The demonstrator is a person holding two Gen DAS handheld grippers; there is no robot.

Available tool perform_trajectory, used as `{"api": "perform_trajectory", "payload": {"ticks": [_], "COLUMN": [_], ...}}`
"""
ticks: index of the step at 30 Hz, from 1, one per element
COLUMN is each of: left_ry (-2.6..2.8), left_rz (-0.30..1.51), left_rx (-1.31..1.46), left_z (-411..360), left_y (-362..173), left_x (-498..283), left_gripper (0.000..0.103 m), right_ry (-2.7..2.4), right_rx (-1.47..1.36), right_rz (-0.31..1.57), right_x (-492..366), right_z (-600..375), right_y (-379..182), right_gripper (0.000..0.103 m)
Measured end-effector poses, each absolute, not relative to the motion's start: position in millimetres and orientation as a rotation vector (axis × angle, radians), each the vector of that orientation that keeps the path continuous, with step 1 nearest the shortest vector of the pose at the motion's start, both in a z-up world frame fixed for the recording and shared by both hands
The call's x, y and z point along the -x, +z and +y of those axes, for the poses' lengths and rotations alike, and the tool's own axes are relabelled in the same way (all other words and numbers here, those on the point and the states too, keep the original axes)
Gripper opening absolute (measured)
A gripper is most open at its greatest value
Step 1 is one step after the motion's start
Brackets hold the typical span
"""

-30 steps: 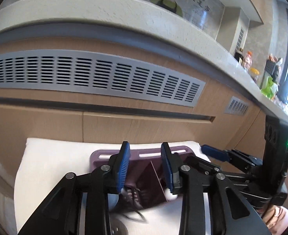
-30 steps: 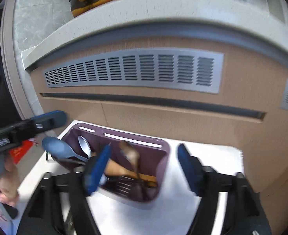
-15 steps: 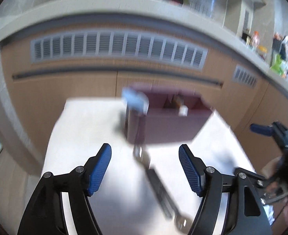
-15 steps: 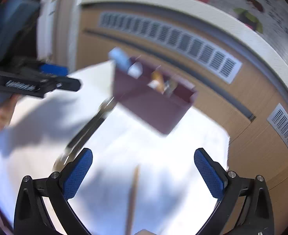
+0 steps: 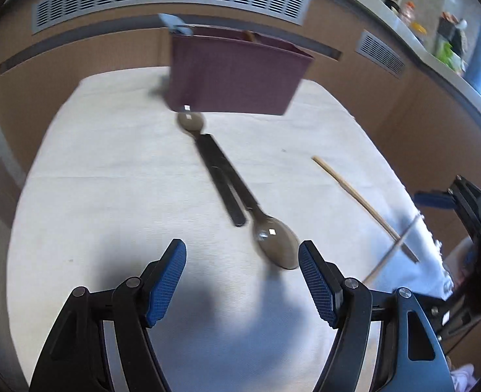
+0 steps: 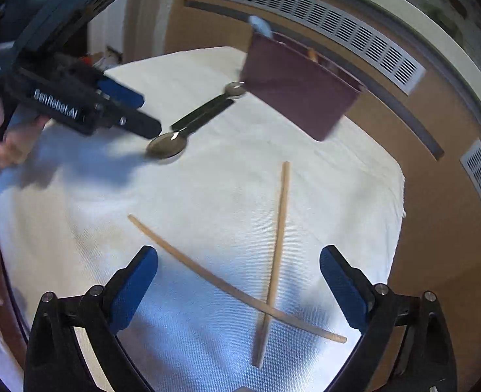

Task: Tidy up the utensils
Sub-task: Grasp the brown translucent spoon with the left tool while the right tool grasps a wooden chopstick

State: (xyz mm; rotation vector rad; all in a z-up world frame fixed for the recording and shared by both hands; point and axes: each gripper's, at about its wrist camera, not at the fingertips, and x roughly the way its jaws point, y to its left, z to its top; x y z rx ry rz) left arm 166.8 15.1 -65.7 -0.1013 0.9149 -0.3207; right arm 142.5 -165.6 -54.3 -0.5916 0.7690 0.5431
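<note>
two spoons [image 5: 274, 245] lying handle against handle across the middle of the white cloth [image 5: 109, 179], bowls at opposite ends: far bowl touching the foot of the maroon caddy [image 5: 237, 75] near the cloth's far edge, near bowl just ahead of the left gripper [image 5: 242, 281], close against its right-hand pad. long axis slanting from the caddy toward the near right corner, so roughly in line with the reach, not square across it. left gripper open, nothing between its fingers.

two chopsticks [image 6: 274, 261] crossed near the near edge of the cloth on the right side, crossing point low between the fingers of the right gripper [image 6: 239, 289]. one stick pointing away toward the caddy, the other running crosswise. right gripper wide and closing a little, pads touching neither stick.

nearer hand: left for the spoons, right for the chopsticks. probably one grab each, then a carry to the caddy.

count: two spoons, two chopsticks, one caddy with a few utensils poking out, too blurred to number.
</note>
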Motion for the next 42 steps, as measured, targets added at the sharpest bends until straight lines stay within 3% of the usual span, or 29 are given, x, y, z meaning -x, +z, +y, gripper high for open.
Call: {"api": "perform_trajectory", "payload": {"ticks": [6,10,20,21,23,25,27,29,35,37,39,42], "left_ry": [-0.310,-0.221,-0.044,-0.032,-0.026,-0.046,-0.088,-0.141,-0.209,-0.223,-0.229,-0.237], "left_rz": [0.921,0.943,1.084,1.072,1.044,1.016,0.982,0.940,0.836,0.813,0.794,0.767], "left_rx": [0.159,0.120,0.070,0.034,-0.005,-0.018,-0.029,-0.047,-0.003,0.014,0.030,0.038], "left_z": [6.7,15.8,10.9,6.3,2.7,3.0,4.6,6.5,28.9,32.2,36.6,40.2], "left_y": [-51.3,-46.4,-69.2,-71.5,-73.0,-71.7,-66.9,-58.8,-34.3,-27.7,-21.5,-17.7], "left_x": [-209.3,-259.6,-349.6,-350.5,-348.1,-341.7,-326.0,-301.3,-227.9,-206.7,-197.2,-182.0], "left_gripper": [0.071,0.053,0.053,0.051,0.034,0.034,0.034,0.034,0.034,0.034,0.034,0.034], "right_ry": [0.425,0.418,0.401,0.414,0.444,0.468,0.466,0.470,0.491,0.477,0.481,0.457], "right_rx": [0.439,0.369,0.336,0.324,0.288,0.254,0.252,0.269,0.233,0.257,0.279,0.323], "right_rz": [0.800,0.808,0.816,0.819,0.828,0.850,0.884,0.918,1.018,1.030,1.038,1.034], "right_x": [-168.2,-173.1,-181.6,-183.0,-187.5,-195.8,-207.5,-217.4,-244.6,-245.0,-242.7,-236.1], "right_z": [-186.2,-194.6,-197.5,-198.4,-200.6,-201.8,-199.6,-194.0,-183.5,-180.5,-178.0,-173.5], "right_y": [-47.4,-50.3,-63.4,-62.5,-60.4,-59.9,-62.5,-67.3,-77.0,-76.4,-75.7,-74.6], "right_gripper": [0.082,0.082,0.082,0.082,0.082,0.081,0.057,0.041,0.039,0.030,0.011,0.005]}}
